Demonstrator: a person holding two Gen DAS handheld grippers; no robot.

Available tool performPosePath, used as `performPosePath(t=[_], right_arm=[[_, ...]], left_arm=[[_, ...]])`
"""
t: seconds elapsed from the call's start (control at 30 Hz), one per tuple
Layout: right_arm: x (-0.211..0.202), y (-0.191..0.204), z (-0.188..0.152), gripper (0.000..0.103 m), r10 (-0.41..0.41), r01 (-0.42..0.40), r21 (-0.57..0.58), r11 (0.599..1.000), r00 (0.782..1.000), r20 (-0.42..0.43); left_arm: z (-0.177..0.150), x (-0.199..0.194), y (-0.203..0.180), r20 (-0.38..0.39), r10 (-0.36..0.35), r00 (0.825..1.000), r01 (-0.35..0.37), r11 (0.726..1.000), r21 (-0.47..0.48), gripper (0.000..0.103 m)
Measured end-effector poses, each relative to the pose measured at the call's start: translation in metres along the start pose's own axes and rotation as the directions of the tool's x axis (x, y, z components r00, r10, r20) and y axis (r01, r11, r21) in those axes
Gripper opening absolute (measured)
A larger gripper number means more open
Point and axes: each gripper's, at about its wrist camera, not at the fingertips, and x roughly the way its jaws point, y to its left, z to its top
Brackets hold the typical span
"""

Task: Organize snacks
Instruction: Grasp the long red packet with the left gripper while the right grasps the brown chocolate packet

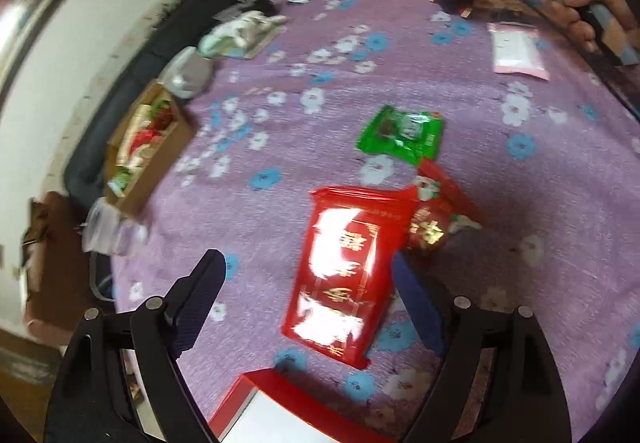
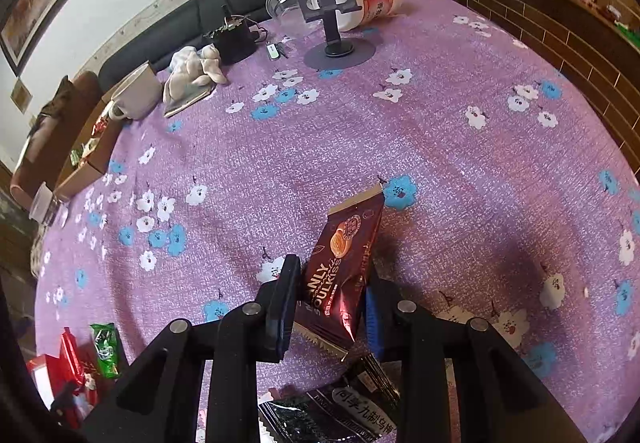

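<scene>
Purple flowered desk (image 2: 440, 131), cluttered far edge. Right gripper (image 2: 332, 299) jaws pinching brown biscuit packet (image 2: 344, 255), lifted above cloth. Left gripper (image 1: 308, 295) jaws spread over red packet (image 1: 344, 263). Advice: carry brown packet level toward cardboard box (image 2: 86, 159), grip firm, avoid mug (image 2: 136, 91).

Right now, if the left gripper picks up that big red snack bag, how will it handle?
The big red snack bag lies flat under the open left gripper, so it probably flexes and droops when lifted. Its glossy film shows strong glare, hinting it may slip. Probably light for its size.
</scene>
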Motion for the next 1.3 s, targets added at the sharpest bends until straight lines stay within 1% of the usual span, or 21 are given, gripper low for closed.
performPosePath(t=[0.1,0.17,0.2,0.3,0.43,0.5,0.53,0.57,0.6,0.7,0.73,0.77,0.9,0.93,1.0,1.03,1.1,1.13,1.17,1.2,1.3], right_arm=[[0.001,-0.006,0.002,0.030,0.038,-0.038,0.032,0.999,0.999,-0.010],[0.001,-0.008,0.002,0.030,0.053,-0.053,0.045,0.998,0.999,-0.011],[0.001,-0.008,0.002,0.030,0.057,-0.056,0.046,0.997,0.998,-0.011],[0.002,-0.007,0.002,0.030,0.056,-0.056,0.041,0.998,0.998,-0.008],[0.002,-0.005,0.002,0.030,0.048,-0.048,0.025,0.999,0.999,0.000],[0.003,-0.001,0.001,0.030,0.032,-0.032,0.001,0.999,0.999,0.008],[0.003,0.000,0.000,0.030,0.027,-0.027,-0.007,1.000,1.000,0.011],[0.003,0.002,0.000,0.030,0.027,-0.027,-0.013,1.000,1.000,0.012],[0.003,0.002,0.000,0.030,0.033,-0.032,-0.014,0.999,0.999,0.012],[0.003,0.002,0.000,0.030,0.064,-0.064,-0.003,0.998,0.998,0.008],[0.003,0.002,0.000,0.030,0.081,-0.081,0.005,0.997,0.997,0.003],[0.003,0.001,0.000,0.030,0.100,-0.100,0.013,0.995,0.995,-0.001],[-0.005,0.003,0.001,0.030,0.138,-0.138,0.015,0.990,0.990,0.013],[-0.007,0.005,0.001,0.030,0.153,-0.153,0.017,0.988,0.988,0.014],[-0.010,0.006,0.001,0.030,0.217,-0.216,0.032,0.976,0.976,0.002],[-0.011,0.007,0.000,0.030,0.255,-0.255,0.036,0.966,0.967,-0.005],[-0.012,0.013,-0.001,0.030,0.341,-0.340,0.043,0.939,0.940,-0.025],[-0.013,0.017,-0.003,0.030,0.384,-0.382,0.043,0.923,0.923,-0.041],[-0.014,0.022,-0.004,0.029,0.407,-0.405,0.040,0.913,0.912,-0.048],[-0.015,0.026,-0.006,0.029,0.427,-0.426,0.034,0.904,0.903,-0.054],[-0.021,0.042,-0.012,0.029,0.476,-0.477,0.005,0.879,0.877,-0.069]], left_arm=[[-0.002,-0.003,-0.001,0.009,-0.044,0.999,0.043,0.997,0.070,0.085],[-0.003,0.005,0.003,-0.023,-0.058,0.998,0.060,0.995,0.078,0.085],[-0.003,0.010,0.005,-0.032,-0.057,0.998,0.059,0.996,0.073,0.085],[-0.002,0.023,0.011,-0.050,-0.107,0.993,0.108,0.994,0.024,0.085],[-0.001,0.028,0.008,-0.021,-0.136,0.991,0.136,0.991,0.003,0.085],[0.000,0.030,0.012,-0.022,-0.166,0.986,0.165,0.985,-0.049,0.085],[0.000,0.031,0.014,-0.025,-0.177,0.984,0.174,0.982,-0.074,0.082],[-0.001,0.032,0.016,-0.026,-0.195,0.980,0.192,0.976,-0.103,0.070],[-0.001,0.032,0.017,-0.024,-0.225,0.974,0.220,0.966,-0.134,0.064],[-0.002,0.032,0.016,-0.032,-0.242,0.970,0.230,0.951,-0.208,0.052],[-0.002,0.032,0.016,-0.037,-0.248,0.968,0.233,0.945,-0.230,0.046],[-0.001,0.031,0.016,-0.045,-0.248,0.968,0.229,0.940,-0.254,0.046],[-0.001,0.028,0.009,-0.087,-0.195,0.977,0.157,0.932,-0.328,0.045],[-0.002,0.027,0.008,-0.100,-0.186,0.977,0.139,0.923,-0.360,0.045],[-0.005,0.021,0.009,-0.113,-0.180,0.977,0.115,0.897,-0.427,0.045],[-0.007,0.013,0.008,-0.098,-0.177,0.979,0.114,0.881,-0.459,0.045],[-0.008,-0.001,0.003,-0.068,-0.155,0.986,0.107,0.880,-0.463,0.045],[-0.009,-0.014,-0.001,-0.050,-0.136,0.989,0.097,0.878,-0.470,0.045],[-0.011,-0.022,-0.003,-0.042,-0.119,0.992,0.085,0.873,-0.480,0.045],[-0.011,-0.029,-0.006,-0.039,-0.095,0.995,0.065,0.873,-0.484,0.045],[-0.015,-0.060,-0.019,-0.015,0.029,0.999,-0.032,0.879,-0.475,0.045]])
